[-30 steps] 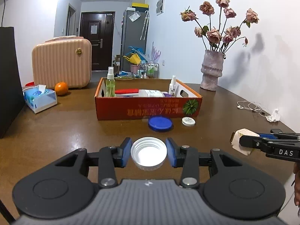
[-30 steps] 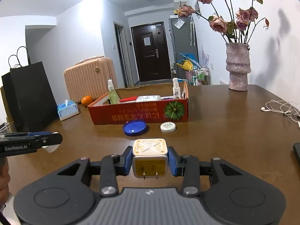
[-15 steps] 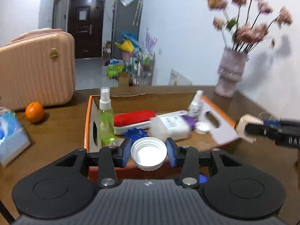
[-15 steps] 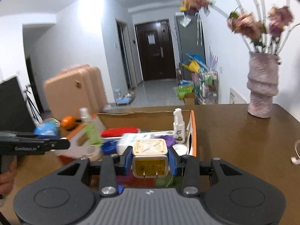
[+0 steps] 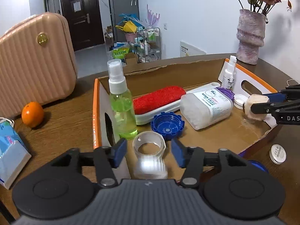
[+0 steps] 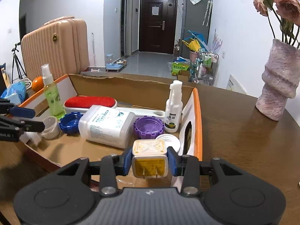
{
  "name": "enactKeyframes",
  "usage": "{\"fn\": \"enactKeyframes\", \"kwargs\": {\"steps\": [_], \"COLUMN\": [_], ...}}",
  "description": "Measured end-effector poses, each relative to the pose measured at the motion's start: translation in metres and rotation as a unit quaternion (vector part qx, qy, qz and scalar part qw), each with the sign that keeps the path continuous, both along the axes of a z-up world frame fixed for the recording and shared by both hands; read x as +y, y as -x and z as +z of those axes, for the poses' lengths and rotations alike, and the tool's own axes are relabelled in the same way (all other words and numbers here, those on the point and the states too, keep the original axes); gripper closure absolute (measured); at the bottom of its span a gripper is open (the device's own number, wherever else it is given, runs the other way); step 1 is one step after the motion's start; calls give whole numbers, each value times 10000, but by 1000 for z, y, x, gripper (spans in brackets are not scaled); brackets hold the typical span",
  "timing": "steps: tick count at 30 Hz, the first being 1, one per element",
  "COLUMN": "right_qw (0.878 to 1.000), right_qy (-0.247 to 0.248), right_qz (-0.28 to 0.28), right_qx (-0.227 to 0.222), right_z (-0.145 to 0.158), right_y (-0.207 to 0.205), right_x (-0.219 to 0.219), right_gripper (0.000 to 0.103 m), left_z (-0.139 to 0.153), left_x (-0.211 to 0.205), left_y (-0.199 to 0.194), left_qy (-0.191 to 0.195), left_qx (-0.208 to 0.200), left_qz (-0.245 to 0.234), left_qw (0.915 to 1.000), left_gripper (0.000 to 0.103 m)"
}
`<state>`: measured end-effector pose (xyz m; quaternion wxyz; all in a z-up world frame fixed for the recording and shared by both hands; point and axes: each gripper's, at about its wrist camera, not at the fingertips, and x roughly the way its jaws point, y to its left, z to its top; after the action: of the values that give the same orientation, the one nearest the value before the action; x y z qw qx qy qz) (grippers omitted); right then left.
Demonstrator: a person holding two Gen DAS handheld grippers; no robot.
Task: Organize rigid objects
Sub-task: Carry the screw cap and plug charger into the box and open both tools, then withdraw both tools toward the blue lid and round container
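Both grippers point forward and downward. The left gripper point(image 5: 148, 151) has its 2 blue pads point(image 5: 120, 151) spreading apart, clear of the white cap point(image 5: 149, 146) between them. The right gripper point(image 6: 149, 161) clamps a plug adapter point(image 6: 149, 159) between its pads point(image 6: 125, 161).

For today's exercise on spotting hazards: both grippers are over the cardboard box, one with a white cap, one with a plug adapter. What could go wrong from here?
1. The left gripper is opening and the white cap, already free of the pads, could roll or bounce against the blue cap or green spray bottle.
2. The plug adapter, clamped in the right gripper, hangs near the box's right wall; released here, it might land on the white lid.
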<state>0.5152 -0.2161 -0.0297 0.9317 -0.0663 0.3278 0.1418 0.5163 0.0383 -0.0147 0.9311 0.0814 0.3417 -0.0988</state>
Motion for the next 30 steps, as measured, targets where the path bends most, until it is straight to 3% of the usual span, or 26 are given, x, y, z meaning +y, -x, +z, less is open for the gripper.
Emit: {"fn": "enactKeyframes", "kwargs": {"steps": [4, 8, 13, 18, 20, 23, 26, 28, 30], "right_qw": [9998, 9985, 9948, 9848, 9817, 9748, 9679, 9675, 9722], "right_qy": [-165, -367, -524, -1006, -1060, -1105, -1084, -1188, -1344], "right_qz": [-111, -204, -198, 0, 46, 92, 150, 115, 132], "right_qx": [-93, -353, -846, -1418, -1579, -1937, -2264, -2228, -1912], "right_z": [12, 45, 96, 123, 121, 104, 76, 55, 37], "right_y": [8, 28, 78, 157, 190, 247, 303, 336, 356], "right_x": [-8, -23, -39, -53, -55, -54, -48, -44, -43], "right_gripper": [63, 62, 61, 54, 52, 39, 28, 18, 17], "left_z": [7, 35, 86, 109, 108, 97, 74, 56, 38], "left_x": [2, 5, 2, -15, -21, -34, -45, -54, -62], "left_y": [8, 28, 79, 162, 198, 255, 307, 336, 355], "left_qy": [143, 266, 363, 307, 385, 546, 735, 723, 613], "left_qx": [-25, -163, -696, -1470, -1672, -1942, -1947, -1887, -1764], "left_qz": [236, 333, 438, 649, 696, 726, 746, 783, 839], "left_qw": [9996, 9990, 9960, 9865, 9827, 9768, 9753, 9762, 9788], "left_gripper": [44, 43, 33, 30, 24, 19, 18, 14, 13]}}
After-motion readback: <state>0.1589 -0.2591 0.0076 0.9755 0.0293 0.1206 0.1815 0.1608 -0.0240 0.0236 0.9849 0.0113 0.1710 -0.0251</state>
